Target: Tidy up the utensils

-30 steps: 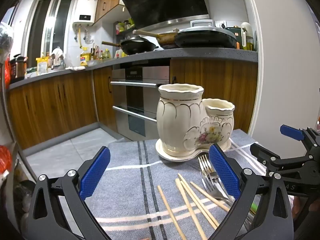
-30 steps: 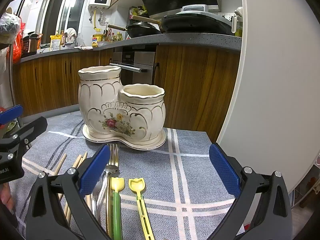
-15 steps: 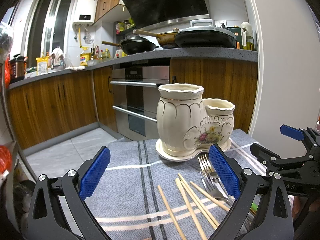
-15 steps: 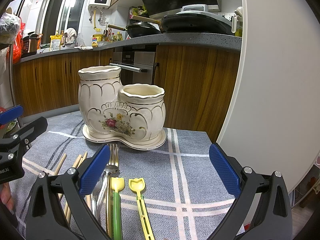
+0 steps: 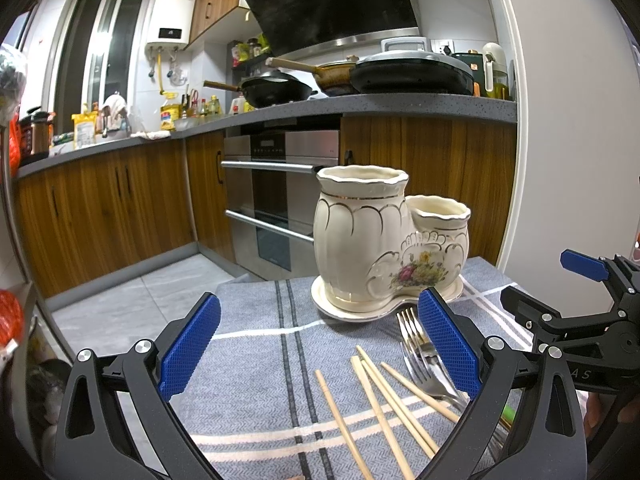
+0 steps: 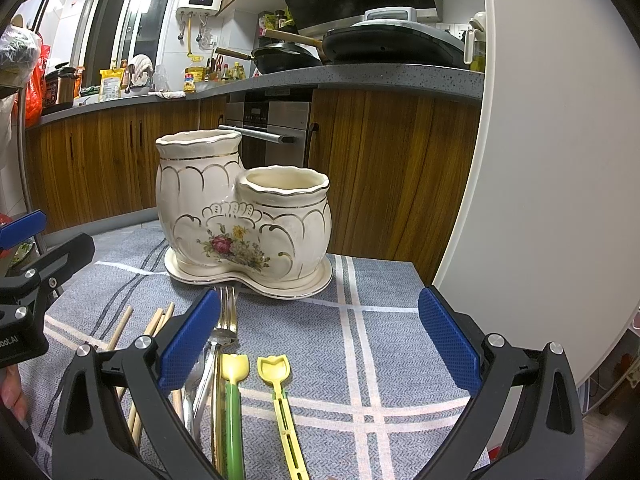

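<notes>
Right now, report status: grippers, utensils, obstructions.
Left gripper and right gripper open, empty. Chopsticks, forks, two plastic utensils flat on cloth; ceramic holder empty. Nothing blocking.

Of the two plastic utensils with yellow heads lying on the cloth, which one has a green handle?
The left one, lying next to the metal forks. Its handle is green; the other utensil, to its right, is yellow throughout, with a slotted handle.

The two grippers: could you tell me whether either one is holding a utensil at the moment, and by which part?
Nothing is held. The left gripper and right gripper are both open above the chopsticks and forks.
</notes>
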Tool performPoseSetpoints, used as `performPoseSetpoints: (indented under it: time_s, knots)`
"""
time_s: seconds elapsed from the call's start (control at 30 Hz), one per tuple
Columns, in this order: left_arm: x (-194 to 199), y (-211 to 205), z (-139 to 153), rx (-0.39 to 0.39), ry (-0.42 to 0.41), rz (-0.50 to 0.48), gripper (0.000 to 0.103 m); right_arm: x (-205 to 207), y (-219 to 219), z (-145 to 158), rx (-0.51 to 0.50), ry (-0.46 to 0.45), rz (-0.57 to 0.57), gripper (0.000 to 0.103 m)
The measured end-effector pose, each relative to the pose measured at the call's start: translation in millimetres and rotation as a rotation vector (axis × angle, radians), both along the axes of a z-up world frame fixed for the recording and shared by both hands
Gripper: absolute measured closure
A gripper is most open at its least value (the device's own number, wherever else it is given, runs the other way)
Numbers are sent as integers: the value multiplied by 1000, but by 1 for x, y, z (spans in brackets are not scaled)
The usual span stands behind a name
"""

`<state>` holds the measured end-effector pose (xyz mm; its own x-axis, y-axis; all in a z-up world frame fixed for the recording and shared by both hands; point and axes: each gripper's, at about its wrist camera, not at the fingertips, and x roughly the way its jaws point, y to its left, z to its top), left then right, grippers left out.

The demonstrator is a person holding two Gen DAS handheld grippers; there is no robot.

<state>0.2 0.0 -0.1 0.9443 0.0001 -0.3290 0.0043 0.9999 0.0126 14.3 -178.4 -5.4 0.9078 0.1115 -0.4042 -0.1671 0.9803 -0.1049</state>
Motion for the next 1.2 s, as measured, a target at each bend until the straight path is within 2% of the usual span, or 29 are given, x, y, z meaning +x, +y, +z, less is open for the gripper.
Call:
performPoseSetpoints:
  time_s: [1.2]
  knots:
    - [0, -2, -2, 0, 1, -1, 5, 2, 0, -2, 2, 5, 0, 5]
